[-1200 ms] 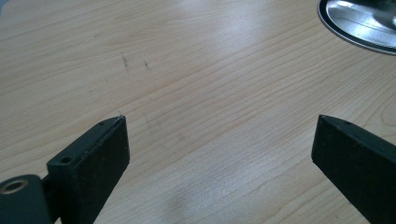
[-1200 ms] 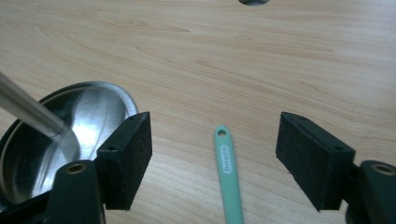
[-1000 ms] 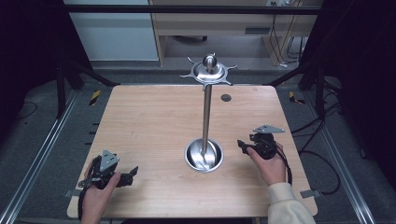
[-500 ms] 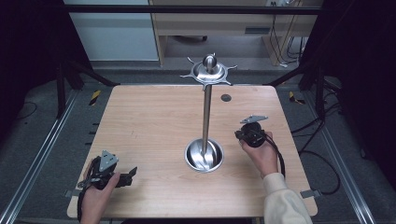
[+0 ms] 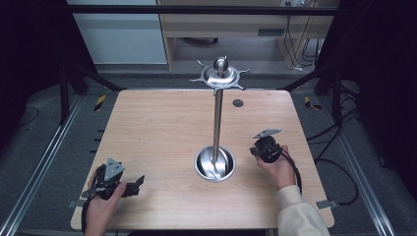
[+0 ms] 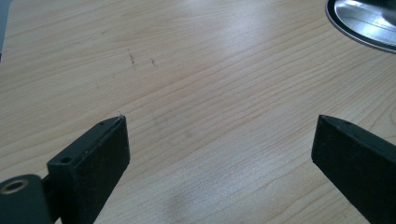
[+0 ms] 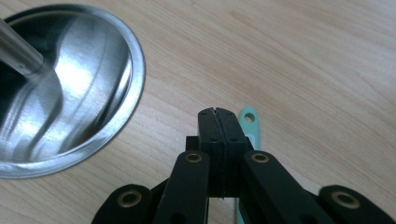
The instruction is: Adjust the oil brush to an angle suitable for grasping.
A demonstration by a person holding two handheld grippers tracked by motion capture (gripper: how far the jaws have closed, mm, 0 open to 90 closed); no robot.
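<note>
Behind right gripper [image 7: 218,112] closed jaws, green strip [image 7: 250,125] mostly hidden.

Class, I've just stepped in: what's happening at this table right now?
A person holds a tool in each hand at a wooden table. The left tool is open over bare wood. The right tool is shut beside the steel stand's base, with a mint-green piece showing just behind its jaws; whether it grips that is unclear.

A mint-green piece [image 7: 248,122] lies mostly hidden behind the right hand-held gripper [image 7: 218,113], its kind unclear
</note>
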